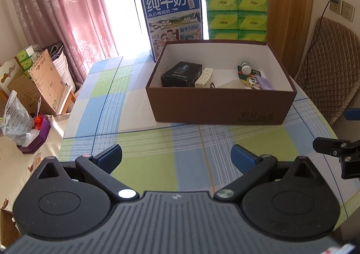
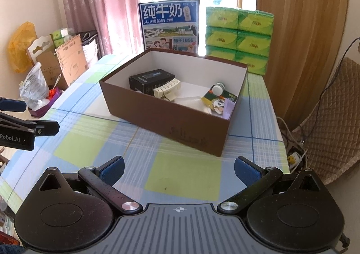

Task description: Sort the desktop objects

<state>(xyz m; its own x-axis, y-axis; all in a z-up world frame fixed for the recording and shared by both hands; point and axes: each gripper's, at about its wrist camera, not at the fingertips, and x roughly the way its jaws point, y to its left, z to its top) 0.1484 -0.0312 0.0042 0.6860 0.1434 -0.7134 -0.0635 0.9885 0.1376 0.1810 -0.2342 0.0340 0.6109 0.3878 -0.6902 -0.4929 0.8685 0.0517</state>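
We see a brown box (image 1: pixel 216 105) with white inside, a counter (image 1: pixel 144 148) cloth checked blue, green and white, and pink patterned curtains (image 1: pixel 67 6).

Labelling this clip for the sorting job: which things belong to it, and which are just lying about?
Job: brown box, black carton, white tray, small bottle, sachets, all inside the box.

Lying about: milk carton, tissue packs, chair, side-table clutter.

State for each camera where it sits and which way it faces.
Left wrist: on the open left gripper, facing the brown cardboard box head-on across the checked tablecloth; the right gripper shows at its right edge.
Right wrist: on the open right gripper, seeing the box corner-on; the left gripper shows at its left.
Shared: box, blue milk carton, green tissue packs.
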